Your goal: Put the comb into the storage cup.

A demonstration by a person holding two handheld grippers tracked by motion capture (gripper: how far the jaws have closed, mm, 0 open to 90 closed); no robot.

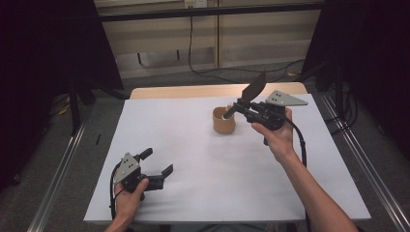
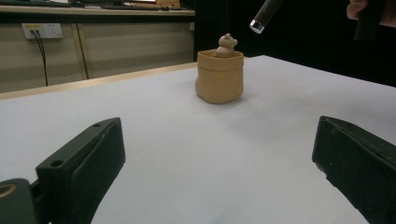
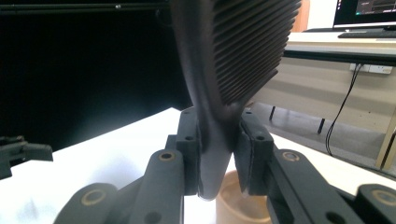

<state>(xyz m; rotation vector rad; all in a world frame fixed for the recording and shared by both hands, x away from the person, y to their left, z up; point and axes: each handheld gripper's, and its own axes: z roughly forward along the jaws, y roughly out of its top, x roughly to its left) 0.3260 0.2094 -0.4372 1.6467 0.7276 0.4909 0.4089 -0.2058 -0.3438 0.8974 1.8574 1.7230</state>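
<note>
1. White sheet point(image 1: 208, 164) covers the table; bare wood shows at its far edge, with a pale wall and trailing cables beyond.
2. Left gripper point(image 1: 158, 166), near the front-left corner: jaws spread wide, nothing between them, resting low by the sheet.
3. Tan pot point(image 1: 224, 121), right of centre toward the far edge, stands upright; a small tan figure point(image 2: 226, 45) rises above its rim.
4. Right gripper point(image 1: 241, 107), just right of the pot, is clamped on a dark ribbed brush point(image 1: 247, 96) with a slim handle ending in a silver tip point(image 2: 256, 26).
5. Long axis slants: tip points down-left, hanging just over the pot's mouth; the broad ribbed head points up-right.
6. Head is cut off in the right gripper view; the pot's interior is largely hidden.
</note>
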